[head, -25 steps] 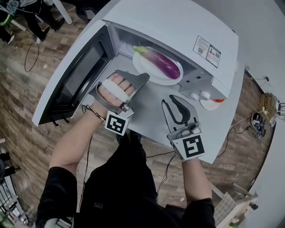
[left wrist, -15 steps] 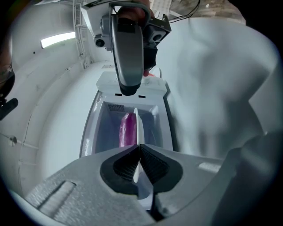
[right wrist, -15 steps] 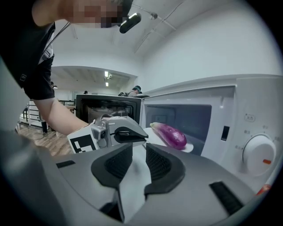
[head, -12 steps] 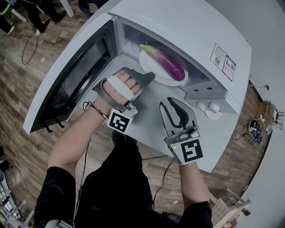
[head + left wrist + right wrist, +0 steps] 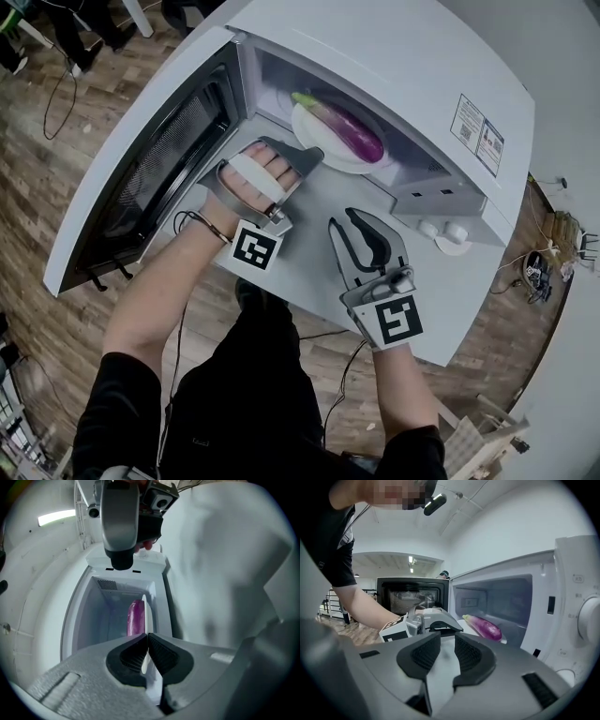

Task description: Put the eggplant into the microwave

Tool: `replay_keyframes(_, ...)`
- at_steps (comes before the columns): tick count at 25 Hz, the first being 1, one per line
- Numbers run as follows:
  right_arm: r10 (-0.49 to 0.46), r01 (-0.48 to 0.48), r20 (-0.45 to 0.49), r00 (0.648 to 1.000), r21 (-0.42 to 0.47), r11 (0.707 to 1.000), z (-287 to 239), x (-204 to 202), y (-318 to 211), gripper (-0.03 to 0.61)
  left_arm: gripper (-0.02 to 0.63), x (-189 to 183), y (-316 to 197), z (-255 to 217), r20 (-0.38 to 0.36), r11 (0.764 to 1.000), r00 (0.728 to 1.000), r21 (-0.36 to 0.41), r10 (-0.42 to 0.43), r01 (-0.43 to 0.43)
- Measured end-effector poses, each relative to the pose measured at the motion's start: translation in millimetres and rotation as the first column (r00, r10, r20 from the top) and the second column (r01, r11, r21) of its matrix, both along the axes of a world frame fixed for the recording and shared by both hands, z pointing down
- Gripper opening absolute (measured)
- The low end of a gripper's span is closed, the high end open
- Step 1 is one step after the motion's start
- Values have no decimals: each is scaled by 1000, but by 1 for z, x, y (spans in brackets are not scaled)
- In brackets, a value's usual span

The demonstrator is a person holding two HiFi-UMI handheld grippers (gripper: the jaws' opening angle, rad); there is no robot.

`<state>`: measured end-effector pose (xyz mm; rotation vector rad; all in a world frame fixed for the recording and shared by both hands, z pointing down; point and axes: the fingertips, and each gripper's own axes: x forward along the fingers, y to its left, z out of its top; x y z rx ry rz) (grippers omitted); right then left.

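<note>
The eggplant [image 5: 345,129] lies on a white plate [image 5: 352,168] inside the open microwave [image 5: 375,56]. The left hand-held gripper [image 5: 311,156] pinches the plate's edge. The right hand-held gripper [image 5: 355,225] has its jaws apart and holds nothing.

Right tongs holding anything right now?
No: in the right gripper view the right tongs stand apart, and only the table shows in the gap between them.
</note>
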<state>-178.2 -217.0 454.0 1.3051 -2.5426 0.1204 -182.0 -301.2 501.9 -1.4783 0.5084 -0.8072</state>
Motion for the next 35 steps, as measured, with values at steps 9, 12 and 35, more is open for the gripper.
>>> replay_keyframes(9,16,-16,12,1000,-15,1000,1,3,-1,103,17,-2,-18,3,23,999,999,-28,-28,29)
replay_keyframes(12,12,-12,7,1000,-27,1000,1,4,1,103,18,1,-25,4,37,998,998,-43,-45,46)
replay_keyframes(35,-11,11,11,1000,-43,999,-14,2,-3,103,165,-8,-31,-1,77,961,992,-251,-97,114)
